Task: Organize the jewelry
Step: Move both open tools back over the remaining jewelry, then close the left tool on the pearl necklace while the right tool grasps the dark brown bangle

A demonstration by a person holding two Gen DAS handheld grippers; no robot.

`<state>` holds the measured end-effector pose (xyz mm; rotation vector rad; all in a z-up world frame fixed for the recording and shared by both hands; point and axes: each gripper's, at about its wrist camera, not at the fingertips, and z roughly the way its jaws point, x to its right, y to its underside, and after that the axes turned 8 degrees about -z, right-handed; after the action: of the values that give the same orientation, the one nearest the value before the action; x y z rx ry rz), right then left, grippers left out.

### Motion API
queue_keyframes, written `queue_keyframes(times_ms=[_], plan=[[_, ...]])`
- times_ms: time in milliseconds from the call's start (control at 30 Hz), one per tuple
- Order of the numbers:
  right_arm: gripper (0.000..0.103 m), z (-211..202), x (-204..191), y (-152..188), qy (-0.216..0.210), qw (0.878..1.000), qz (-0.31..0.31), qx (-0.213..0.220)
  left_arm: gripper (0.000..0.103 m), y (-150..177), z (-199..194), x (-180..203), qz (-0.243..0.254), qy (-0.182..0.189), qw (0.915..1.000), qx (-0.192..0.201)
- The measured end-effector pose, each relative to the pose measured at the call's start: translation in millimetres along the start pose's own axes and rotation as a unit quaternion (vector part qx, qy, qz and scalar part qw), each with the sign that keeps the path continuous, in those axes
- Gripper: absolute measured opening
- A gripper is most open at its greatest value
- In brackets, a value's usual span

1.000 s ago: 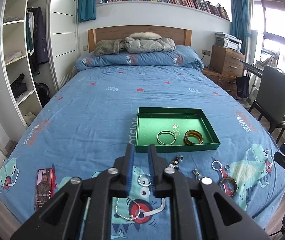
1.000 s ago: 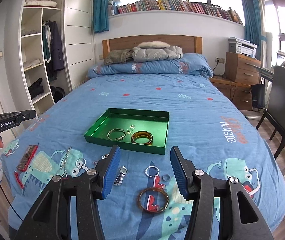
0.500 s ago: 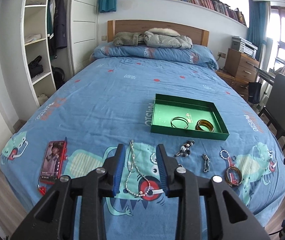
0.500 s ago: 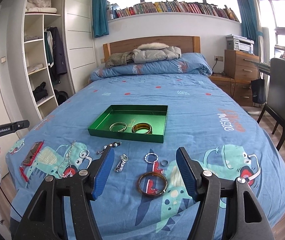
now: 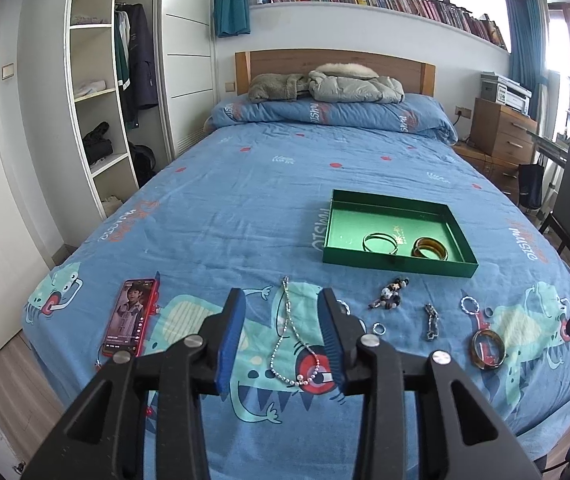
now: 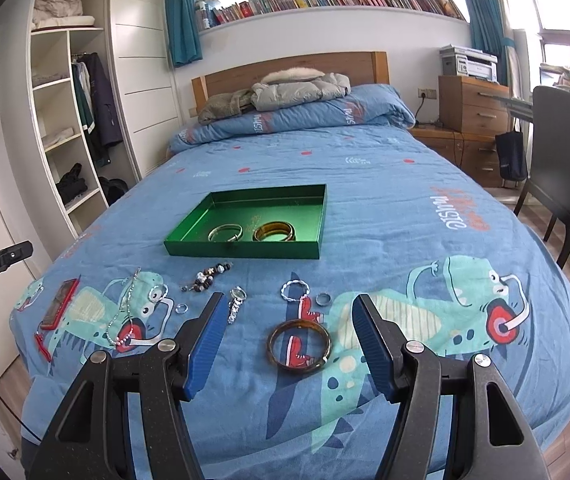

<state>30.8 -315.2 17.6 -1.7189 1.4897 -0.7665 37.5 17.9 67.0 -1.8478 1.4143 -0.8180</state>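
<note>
A green tray (image 5: 399,266) (image 6: 245,250) on the blue bed holds a silver bangle (image 5: 381,242) and an amber bangle (image 5: 431,249). Loose jewelry lies in front of it. My left gripper (image 5: 281,300) hovers over the bead necklace (image 5: 289,344). Its jaws are opening, and the necklace shows between them, untouched. My right gripper (image 6: 288,300) is open above a brown bangle (image 6: 299,346), which lies on the bed between its fingers without contact.
A bead bracelet (image 5: 391,298), a chain piece (image 6: 236,304), a twisted silver ring (image 6: 295,291) and small rings (image 6: 323,299) are scattered near the bed's front edge. A red phone (image 5: 129,322) lies at the left. A chair (image 6: 557,152) stands on the right.
The left gripper swung left from in front of the tray to over the necklace, and its jaws spread. The right gripper sank toward the brown bangle, and its jaws widened.
</note>
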Motion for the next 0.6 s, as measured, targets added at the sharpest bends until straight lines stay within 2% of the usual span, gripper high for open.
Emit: queue_keyframes(times_ms=[233,600], plan=[[0.063,17,1,6,0.006,1.000,0.006,-0.022,0.037,4,14,0,0.008,-0.005,0.9999,-0.008],[0.063,46,7,11,0.020,0.998,0.011,-0.055,0.038,13,58,-4,0.005,0.004,0.9990,-0.045]])
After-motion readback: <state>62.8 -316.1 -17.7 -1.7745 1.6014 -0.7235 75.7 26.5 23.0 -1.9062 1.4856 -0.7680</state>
